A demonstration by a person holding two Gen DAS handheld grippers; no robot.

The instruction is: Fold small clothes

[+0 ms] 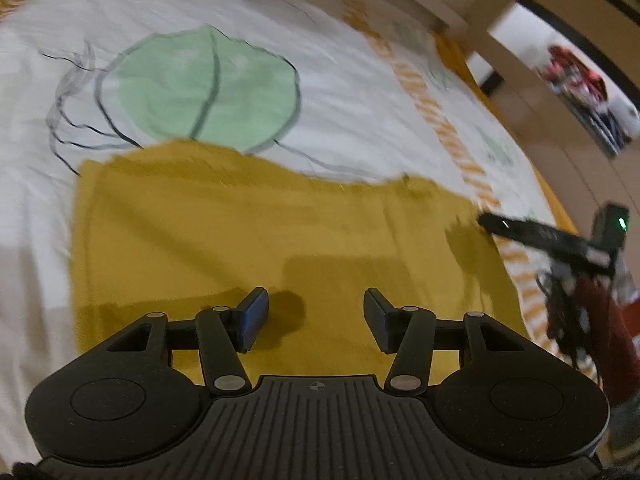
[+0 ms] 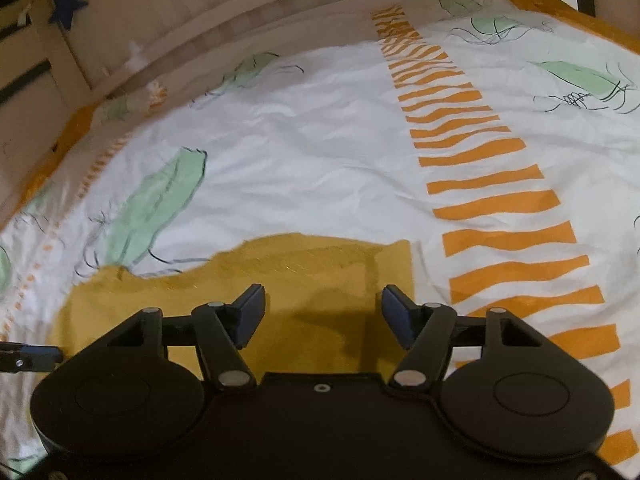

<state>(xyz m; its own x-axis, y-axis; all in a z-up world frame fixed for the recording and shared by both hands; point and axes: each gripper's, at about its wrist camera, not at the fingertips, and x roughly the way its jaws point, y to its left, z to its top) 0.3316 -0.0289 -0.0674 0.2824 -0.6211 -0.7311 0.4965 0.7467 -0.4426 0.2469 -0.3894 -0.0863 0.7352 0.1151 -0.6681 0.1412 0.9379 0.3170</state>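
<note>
A mustard cloth (image 1: 256, 248) lies flat on the sheet (image 1: 160, 8) — white, printed with green leaves and orange stripe bands. In the left wrist view the cloth fills the lower middle, its far edge just under a large round leaf (image 1: 208, 84), its left edge running straight down. The left gripper (image 1: 316, 320) hangs over it with jaws about half open, nothing between the pads, only cloth below. At the right edge of this view the right gripper (image 1: 552, 240) shows from the side, over the cloth's right border by a stripe band (image 1: 452, 132); beyond it, blurred, something red on a far ledge — too smeared to name.

The right wrist view shows what the left does not: the cloth's far right corner (image 2: 400, 248), square and crisp, the bed's wooden side rail (image 2: 240, 28) and a blue star (image 2: 68, 4) hung at the far left. The right gripper (image 2: 323, 314) has its jaws rather wider apart, empty, above the cloth near that corner. A dark finger tip of the left gripper (image 2: 32, 358) pokes in at the left edge.
</note>
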